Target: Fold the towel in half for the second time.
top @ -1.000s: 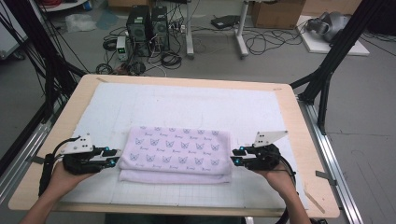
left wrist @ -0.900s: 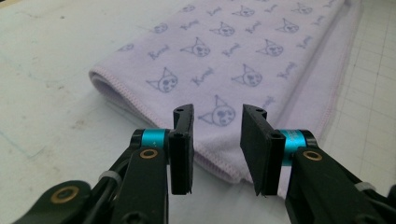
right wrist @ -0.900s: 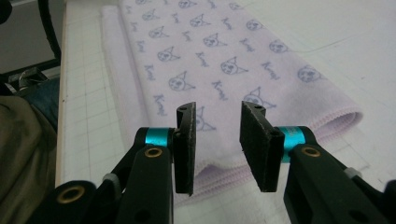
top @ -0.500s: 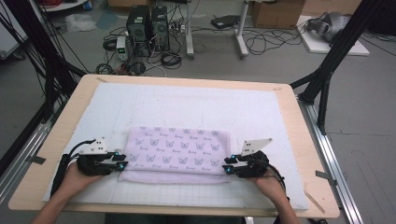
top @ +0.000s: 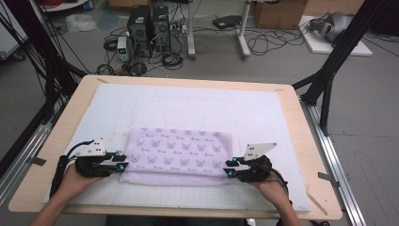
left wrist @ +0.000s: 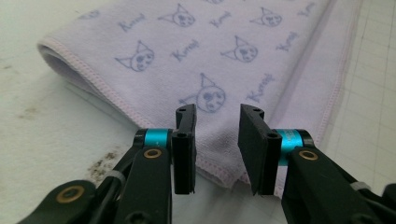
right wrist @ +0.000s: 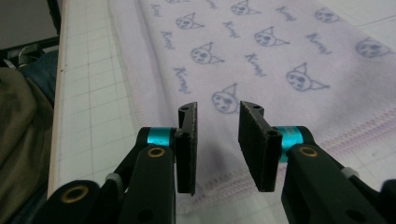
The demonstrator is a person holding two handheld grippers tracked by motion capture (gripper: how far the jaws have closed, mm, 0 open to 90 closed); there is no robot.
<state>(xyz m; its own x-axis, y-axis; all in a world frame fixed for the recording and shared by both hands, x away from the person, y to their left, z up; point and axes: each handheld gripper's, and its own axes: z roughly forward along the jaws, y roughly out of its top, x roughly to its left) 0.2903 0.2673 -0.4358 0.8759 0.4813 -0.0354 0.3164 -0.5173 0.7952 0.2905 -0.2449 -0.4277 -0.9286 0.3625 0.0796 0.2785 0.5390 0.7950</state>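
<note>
A lilac towel (top: 179, 153) printed with cat faces lies folded on the white gridded mat (top: 202, 106), near the front of the table. My left gripper (top: 123, 165) points right at the towel's near left corner. In the left gripper view the gripper (left wrist: 217, 116) stands open over the towel's (left wrist: 224, 51) stitched hem, its jaws having just opened a little. My right gripper (top: 229, 170) points left at the near right corner. In the right gripper view the gripper (right wrist: 218, 112) is also open, its jaws just widened slightly, with the towel's (right wrist: 261, 46) hem below the gap.
The mat covers most of a wooden tabletop (top: 313, 141). Black frame posts (top: 329, 75) stand at both sides. Computer towers (top: 148, 28) and cables lie on the floor beyond the far edge. The person's trouser leg (right wrist: 18, 126) shows past the table's near edge.
My right gripper has come slightly nearer and lower, to the towel's near right corner. The left gripper has hardly moved. The towel lies as before.
</note>
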